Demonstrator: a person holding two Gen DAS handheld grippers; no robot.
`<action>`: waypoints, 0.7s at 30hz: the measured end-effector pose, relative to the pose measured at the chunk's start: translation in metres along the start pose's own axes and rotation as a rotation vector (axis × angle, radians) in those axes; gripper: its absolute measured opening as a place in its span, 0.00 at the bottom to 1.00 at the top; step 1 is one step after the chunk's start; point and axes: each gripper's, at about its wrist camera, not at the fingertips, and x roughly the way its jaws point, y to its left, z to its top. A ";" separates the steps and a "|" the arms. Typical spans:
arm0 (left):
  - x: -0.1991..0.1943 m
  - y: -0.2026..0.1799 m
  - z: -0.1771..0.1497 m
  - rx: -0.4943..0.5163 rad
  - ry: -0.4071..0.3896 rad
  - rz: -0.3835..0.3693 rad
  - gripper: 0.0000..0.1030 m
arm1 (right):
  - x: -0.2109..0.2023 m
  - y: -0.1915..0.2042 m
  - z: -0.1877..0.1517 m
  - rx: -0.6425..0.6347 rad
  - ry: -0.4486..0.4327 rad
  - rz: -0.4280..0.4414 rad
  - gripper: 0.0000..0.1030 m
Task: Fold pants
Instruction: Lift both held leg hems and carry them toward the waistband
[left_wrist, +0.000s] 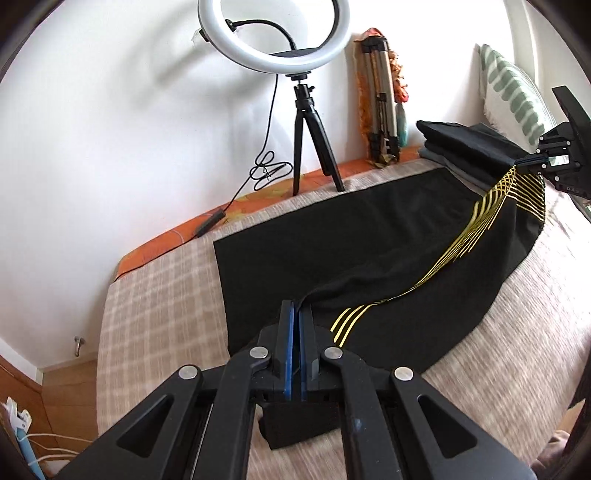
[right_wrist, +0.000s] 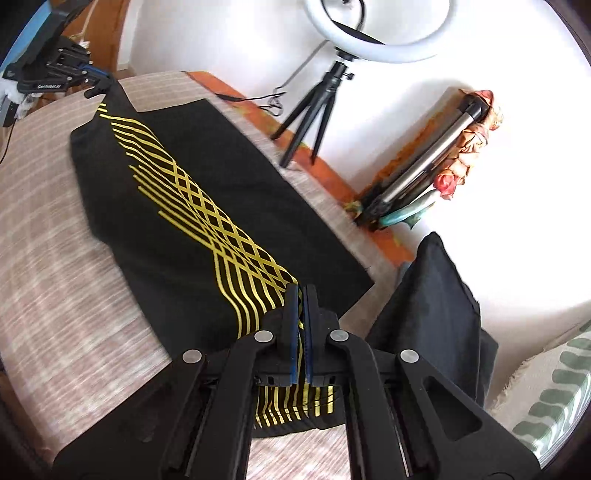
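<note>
The black pants (left_wrist: 388, 236) with yellow line pattern are spread on the bed (left_wrist: 155, 314), which is covered by a beige checked cover. One long edge of the pants is lifted a little from the cover and is held at both ends.

The left gripper (left_wrist: 297, 310) is seen near in its own view; its jaws are closed narrow on the black fabric at one end of the pants. The right gripper (right_wrist: 301, 295) is clamped in the same way on the other end, where the yellow lines (right_wrist: 207, 206) run between its blue pads. In the left wrist view the right gripper is seen far to the right, at the raised end of the cloth.

A stack of folded dark clothes (right_wrist: 432, 295) is placed just beside the pants, near a green-patterned pillow (right_wrist: 554, 387). A ring light (left_wrist: 273, 33) on a small tripod (left_wrist: 314, 140) is standing at the far edge of the bed, against the white wall.
</note>
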 end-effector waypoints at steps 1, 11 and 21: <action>0.006 0.003 0.005 0.003 0.000 0.003 0.00 | 0.006 -0.004 0.004 0.002 0.003 -0.002 0.02; 0.073 0.036 0.052 0.008 0.035 0.031 0.00 | 0.076 -0.037 0.039 0.022 0.044 -0.020 0.02; 0.134 0.049 0.071 0.029 0.097 0.061 0.00 | 0.145 -0.058 0.056 0.048 0.095 -0.027 0.02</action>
